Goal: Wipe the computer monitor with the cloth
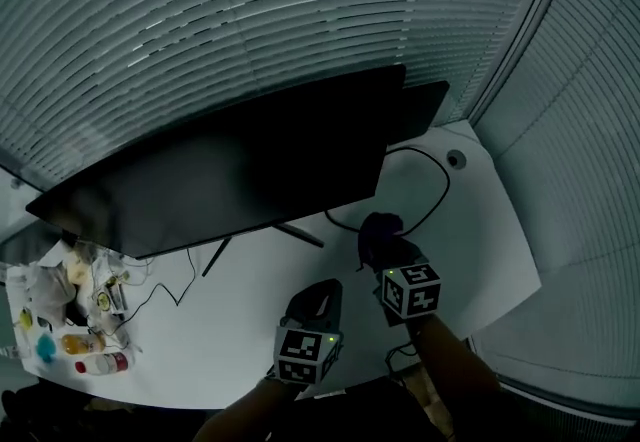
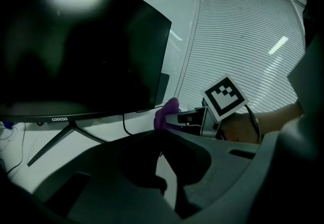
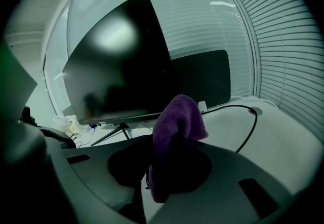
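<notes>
Holding the cloth (image 3: 178, 116) clamped in your right gripper (image 1: 383, 252) near the monitor (image 1: 230, 170) but apart from it, left gripper (image 1: 318, 292) closed on nothing, you look ready to start wiping: lift the cloth onto the glass.

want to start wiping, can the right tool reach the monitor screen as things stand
Probably yes: the right tool, shut on the purple cloth, faces the monitor, and nothing stands between them.

At 5 and 6 o'clock of my head view, my left gripper (image 1: 320, 290) and right gripper (image 1: 379, 246) are dark grey shells carrying white cubes (image 1: 412, 290) with black square markers and small green lights.
</notes>
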Action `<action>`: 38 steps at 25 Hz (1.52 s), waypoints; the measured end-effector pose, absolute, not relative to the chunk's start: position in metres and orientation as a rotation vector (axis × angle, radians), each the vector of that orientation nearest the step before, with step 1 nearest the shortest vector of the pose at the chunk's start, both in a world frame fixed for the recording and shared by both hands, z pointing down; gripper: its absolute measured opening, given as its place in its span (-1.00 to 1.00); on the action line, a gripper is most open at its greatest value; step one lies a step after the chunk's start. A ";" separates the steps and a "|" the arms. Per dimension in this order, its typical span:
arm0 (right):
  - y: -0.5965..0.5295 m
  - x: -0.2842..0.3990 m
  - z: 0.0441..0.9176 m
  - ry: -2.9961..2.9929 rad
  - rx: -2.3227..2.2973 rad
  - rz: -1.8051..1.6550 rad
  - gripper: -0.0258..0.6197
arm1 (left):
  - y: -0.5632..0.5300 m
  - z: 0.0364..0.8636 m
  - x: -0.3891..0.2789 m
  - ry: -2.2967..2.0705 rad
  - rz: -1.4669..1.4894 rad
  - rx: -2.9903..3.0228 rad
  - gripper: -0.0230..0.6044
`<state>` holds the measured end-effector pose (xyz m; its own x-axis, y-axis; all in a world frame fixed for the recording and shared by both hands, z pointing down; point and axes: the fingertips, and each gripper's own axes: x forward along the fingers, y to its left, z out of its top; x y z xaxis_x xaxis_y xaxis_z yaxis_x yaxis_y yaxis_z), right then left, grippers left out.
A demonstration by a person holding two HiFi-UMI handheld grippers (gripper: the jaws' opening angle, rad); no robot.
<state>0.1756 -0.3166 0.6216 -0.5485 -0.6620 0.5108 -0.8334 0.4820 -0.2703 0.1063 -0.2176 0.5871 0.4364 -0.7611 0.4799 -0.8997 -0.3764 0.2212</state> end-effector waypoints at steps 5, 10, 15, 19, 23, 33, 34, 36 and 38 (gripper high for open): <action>-0.344 0.174 0.632 -2.383 1.213 0.676 -0.67 | -0.235 0.590 0.109 -1.422 0.408 2.228 -0.91; -0.362 0.172 0.638 -2.364 1.197 0.644 -0.67 | -0.241 0.592 0.110 -1.428 0.390 2.219 -0.91; -0.370 0.165 0.642 -2.351 1.172 0.598 -0.67 | -0.238 0.595 0.105 -1.437 0.397 2.216 -0.91; -0.374 0.157 0.644 -2.348 1.153 0.586 -0.67 | -0.238 0.593 0.096 -1.459 0.403 2.207 -0.91; -0.375 0.144 0.644 -2.356 1.125 0.563 -0.67 | -0.235 0.591 0.084 -1.494 0.397 2.194 -0.91; -0.364 0.109 0.638 -2.365 1.061 0.530 -0.67 | -0.218 0.582 0.055 -1.570 0.364 2.149 -0.91; -0.364 0.103 0.639 -2.370 1.048 0.529 -0.67 | -0.217 0.583 0.051 -1.578 0.365 2.135 -0.91; -0.361 0.093 0.641 -2.378 1.025 0.528 -0.67 | -0.213 0.585 0.044 -1.590 0.365 2.111 -0.91; -0.357 0.083 0.642 -2.382 1.006 0.528 -0.67 | -0.209 0.584 0.037 -1.606 0.356 2.092 -0.91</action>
<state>0.0830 -0.3573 0.6422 -0.6037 -0.5495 0.5776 -0.7420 0.6522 -0.1550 0.0369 -0.2089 0.5839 0.2791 -0.8332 0.4774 -0.9569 -0.1995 0.2112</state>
